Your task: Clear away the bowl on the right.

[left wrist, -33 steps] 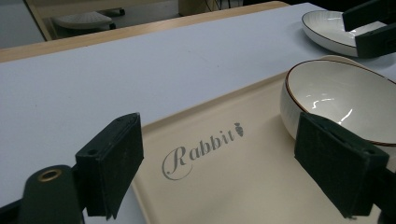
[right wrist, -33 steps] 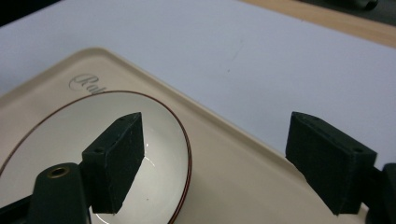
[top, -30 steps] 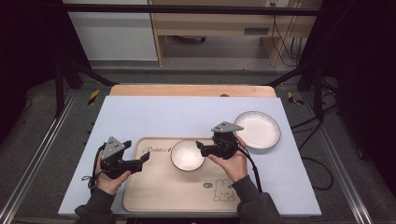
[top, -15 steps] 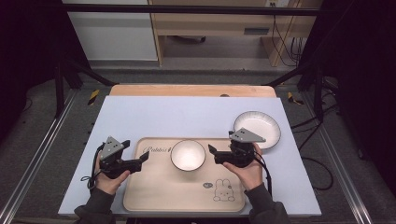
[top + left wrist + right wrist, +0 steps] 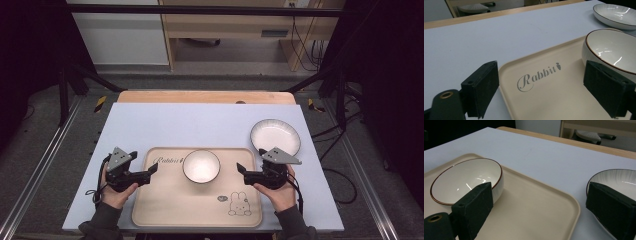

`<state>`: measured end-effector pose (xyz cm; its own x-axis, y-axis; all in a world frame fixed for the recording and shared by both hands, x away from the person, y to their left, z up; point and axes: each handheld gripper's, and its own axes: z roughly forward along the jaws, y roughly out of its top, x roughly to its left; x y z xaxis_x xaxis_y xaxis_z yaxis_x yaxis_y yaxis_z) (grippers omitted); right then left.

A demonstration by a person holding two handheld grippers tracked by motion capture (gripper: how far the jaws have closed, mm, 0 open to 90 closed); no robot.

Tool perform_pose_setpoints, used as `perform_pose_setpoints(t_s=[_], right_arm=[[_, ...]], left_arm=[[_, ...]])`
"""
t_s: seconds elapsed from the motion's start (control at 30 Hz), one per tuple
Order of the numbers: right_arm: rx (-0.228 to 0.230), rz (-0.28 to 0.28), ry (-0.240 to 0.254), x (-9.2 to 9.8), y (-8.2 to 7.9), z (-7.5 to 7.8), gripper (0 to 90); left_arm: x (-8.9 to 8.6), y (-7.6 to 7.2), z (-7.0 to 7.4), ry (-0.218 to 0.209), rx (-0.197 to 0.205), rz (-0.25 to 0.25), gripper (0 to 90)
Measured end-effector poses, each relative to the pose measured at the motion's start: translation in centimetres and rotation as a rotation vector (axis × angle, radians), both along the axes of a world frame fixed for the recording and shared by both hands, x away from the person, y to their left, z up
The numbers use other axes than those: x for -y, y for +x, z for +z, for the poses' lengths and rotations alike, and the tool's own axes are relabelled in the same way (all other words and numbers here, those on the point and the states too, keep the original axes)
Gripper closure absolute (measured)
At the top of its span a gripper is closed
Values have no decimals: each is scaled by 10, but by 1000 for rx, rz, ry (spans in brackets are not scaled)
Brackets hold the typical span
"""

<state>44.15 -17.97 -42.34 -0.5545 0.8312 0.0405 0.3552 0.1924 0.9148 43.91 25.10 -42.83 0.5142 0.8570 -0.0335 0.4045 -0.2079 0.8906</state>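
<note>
Bowl [image 5: 201,166], white with a brown rim, sat upright near the far edge of the beige tray [image 5: 165,210]. Right tool [image 5: 242,172] hung just beside it, over the tray's right edge, its jaws having just been opening, spread wide with nothing between them. Left tool [image 5: 151,171] hovered spread over the tray's left edge. Beyond the right tool, a white plate [image 5: 275,137] lay on the table [image 5: 200,125]
</note>
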Motion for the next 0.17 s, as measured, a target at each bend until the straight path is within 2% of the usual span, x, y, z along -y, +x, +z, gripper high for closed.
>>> perform_pose_setpoints(t_s=[0.17], right_arm=[[-1,0,2,2,-2,-1,77]], left_arm=[[-3,-1,-4,7,-6,6,132]])
